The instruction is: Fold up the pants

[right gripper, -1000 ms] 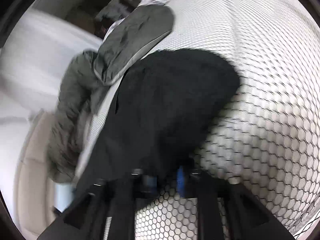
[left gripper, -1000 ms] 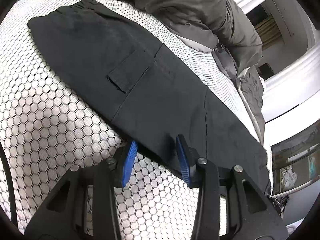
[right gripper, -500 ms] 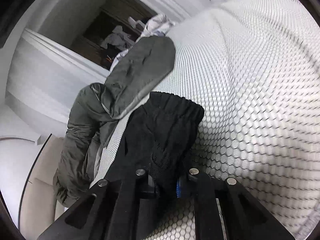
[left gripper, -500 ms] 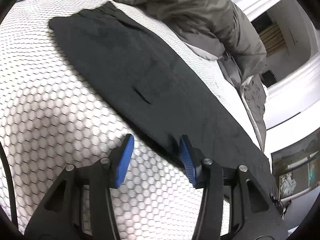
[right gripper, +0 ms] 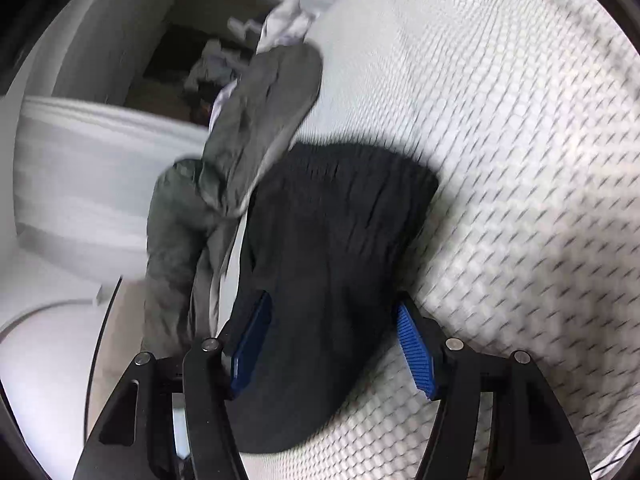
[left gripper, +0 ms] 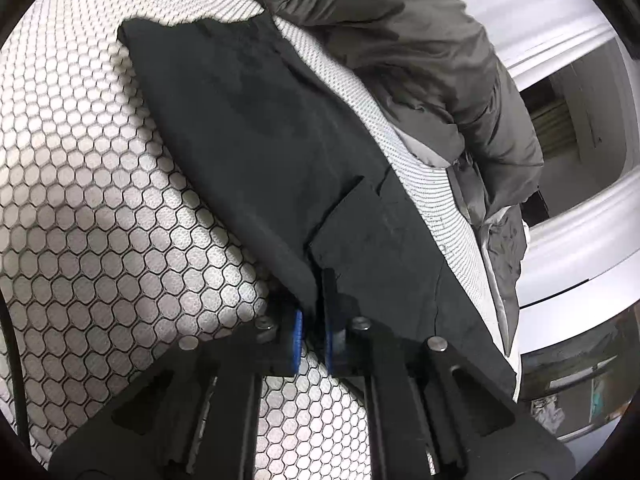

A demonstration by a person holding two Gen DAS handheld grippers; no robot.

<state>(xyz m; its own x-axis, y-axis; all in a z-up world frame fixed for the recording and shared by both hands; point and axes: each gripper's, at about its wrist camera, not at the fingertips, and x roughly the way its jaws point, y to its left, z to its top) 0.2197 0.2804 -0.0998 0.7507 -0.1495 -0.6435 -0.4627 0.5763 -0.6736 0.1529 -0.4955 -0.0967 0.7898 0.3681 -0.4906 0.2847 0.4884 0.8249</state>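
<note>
Left jaws have clamped the black pants (left gripper: pixel 280 152); right jaws now gape over honeycomb bedding (right gripper: pixel 520 160).

Left gripper (left gripper: pixel 313 334) fingers (left gripper: pixel 297 336) pinch black pants (left gripper: pixel 280 152) edge on honeycomb mat (left gripper: pixel 100 216)

The left gripper (left gripper: pixel 313 334) is a matte black frame with angular triangular cut-outs in its arms, round silver screw heads set along the top of the linkage, and narrow blue ribbed pads (left gripper: pixel 297 334) on the inner faces of its fingers; a thin black cable (left gripper: pixel 12 320) runs along the far left edge of that view. The right gripper (right gripper: pixel 334 344) has the same black build, with silver screws at the finger bases and longer blue pads (right gripper: pixel 414 350) whose fine ridged texture shows clearly on the right finger.
</note>
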